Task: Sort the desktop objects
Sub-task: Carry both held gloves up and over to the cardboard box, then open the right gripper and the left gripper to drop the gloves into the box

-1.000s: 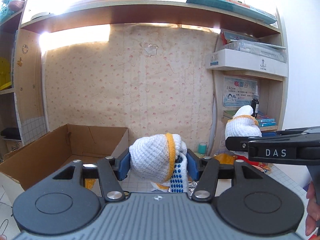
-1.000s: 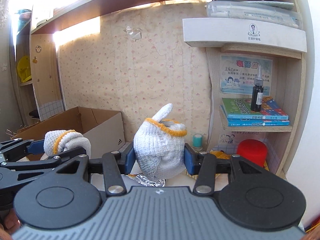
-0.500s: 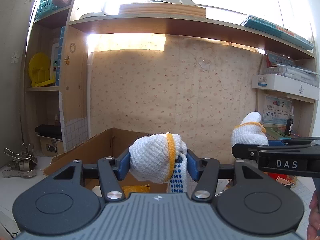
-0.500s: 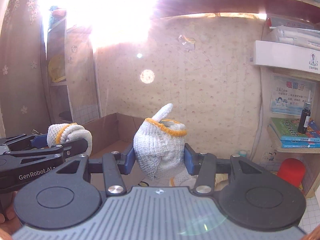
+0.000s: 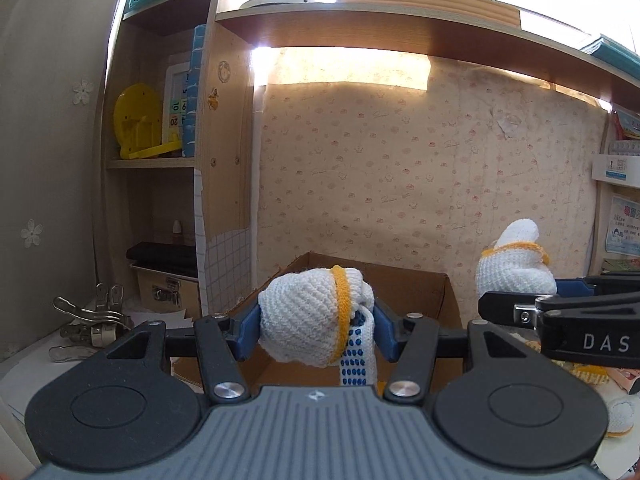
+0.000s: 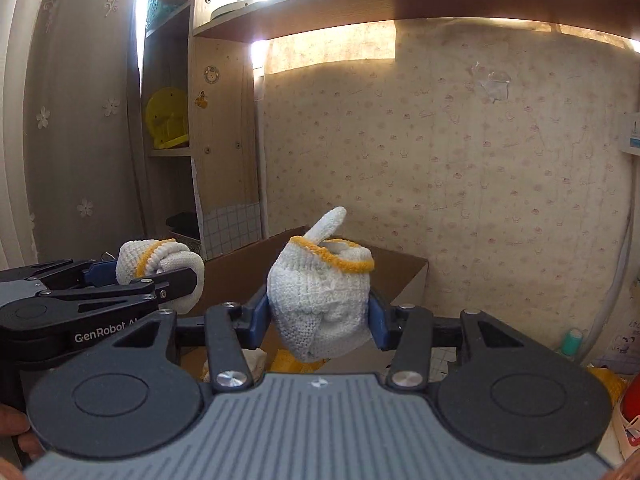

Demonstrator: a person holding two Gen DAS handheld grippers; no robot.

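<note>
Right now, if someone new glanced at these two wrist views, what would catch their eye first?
Most striking are the two bunched white knit gloves with orange cuffs: the left claw is clamped on one glove, the right claw on the other glove. Both hang in front of an open cardboard box by the patterned back wall. Next comes the glare of sunlight above the wooden shelf.

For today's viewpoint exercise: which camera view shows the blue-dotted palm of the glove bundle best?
The left wrist view: the blue-dotted palm hangs below the glove bundle in the left gripper. The right wrist view shows that bundle side-on, dots hidden.
</note>
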